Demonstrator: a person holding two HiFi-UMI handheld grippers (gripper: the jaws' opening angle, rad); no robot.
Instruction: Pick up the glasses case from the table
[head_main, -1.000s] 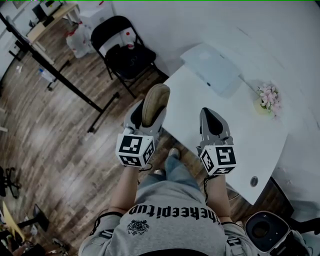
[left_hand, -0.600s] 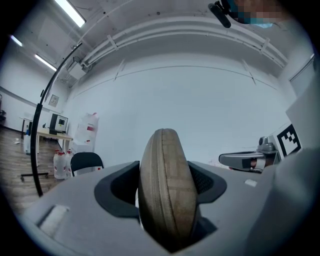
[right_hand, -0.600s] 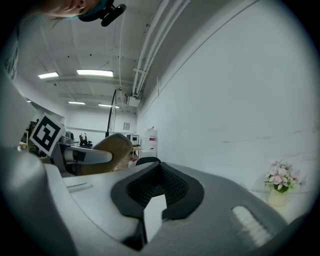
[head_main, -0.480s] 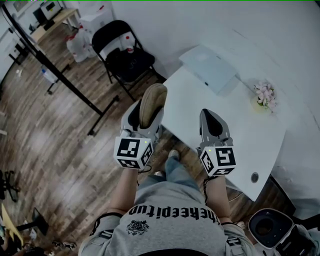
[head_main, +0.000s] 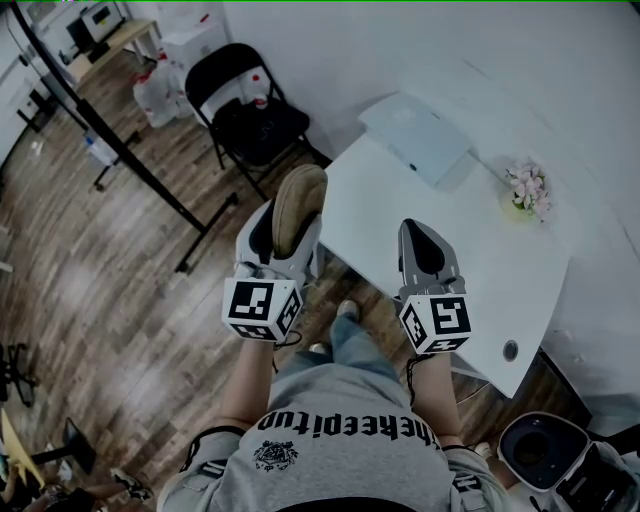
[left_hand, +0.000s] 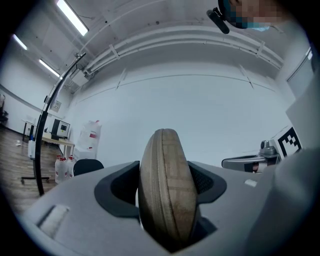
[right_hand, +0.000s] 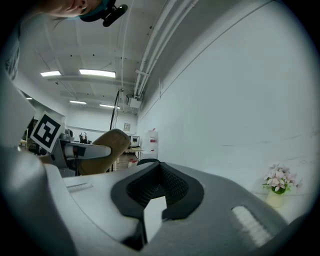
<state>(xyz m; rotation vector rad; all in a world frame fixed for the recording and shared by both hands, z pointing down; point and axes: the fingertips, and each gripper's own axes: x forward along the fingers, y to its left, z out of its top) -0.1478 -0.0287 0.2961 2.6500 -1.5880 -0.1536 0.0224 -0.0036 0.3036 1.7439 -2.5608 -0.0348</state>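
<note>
A tan, oval glasses case (head_main: 298, 205) stands on edge between the jaws of my left gripper (head_main: 291, 226), which is shut on it and holds it in the air just left of the white table (head_main: 500, 262), over the wooden floor. In the left gripper view the case (left_hand: 167, 185) fills the gap of the left gripper (left_hand: 167, 196), its zip seam facing me. My right gripper (head_main: 419, 232) hovers over the table's near edge, shut and with nothing in it. The right gripper view shows the right gripper (right_hand: 154, 202) closed to a thin slit, with the case (right_hand: 107, 145) at the left.
A closed white laptop (head_main: 418, 135) lies at the table's far end and a small pot of pink flowers (head_main: 528, 190) stands at its right side. A black folding chair (head_main: 250, 110) stands beyond the table. A black stand (head_main: 120, 150) crosses the floor at left. A round bin (head_main: 540, 458) sits at bottom right.
My left gripper, with the case in it, has drifted a little to the left, away from the table's edge. The right gripper has barely shifted in the view.
</note>
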